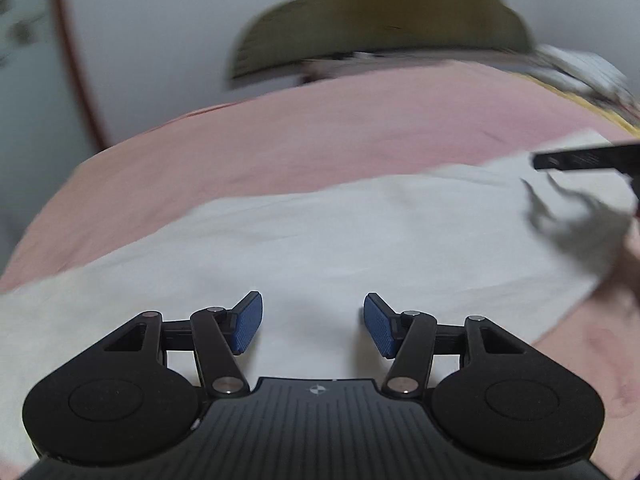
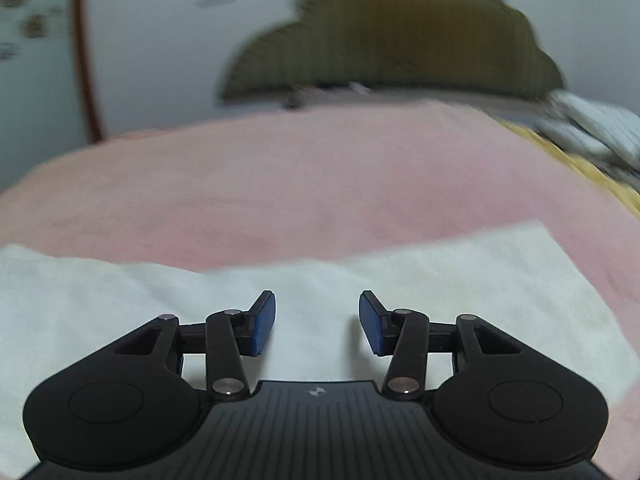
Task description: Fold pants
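White pants (image 1: 320,232) lie flat as a long folded band across a pink bed cover (image 1: 320,128). My left gripper (image 1: 313,322) hovers over the cloth, open, its blue pads (image 1: 249,324) apart with nothing between them. At the right edge of the left wrist view the dark tip of the right gripper (image 1: 588,160) shows above the pants. In the right wrist view the same white pants (image 2: 400,292) spread under my right gripper (image 2: 317,322), which is open and empty, its blue pads (image 2: 264,326) clear of the cloth.
An olive-green headboard (image 2: 392,48) rises behind the bed against a pale wall (image 2: 160,40). A yellow-edged blanket with white and grey bedding (image 2: 592,132) lies at the right. A reddish-brown curved strip (image 2: 84,60) stands at the left. Both views are motion-blurred.
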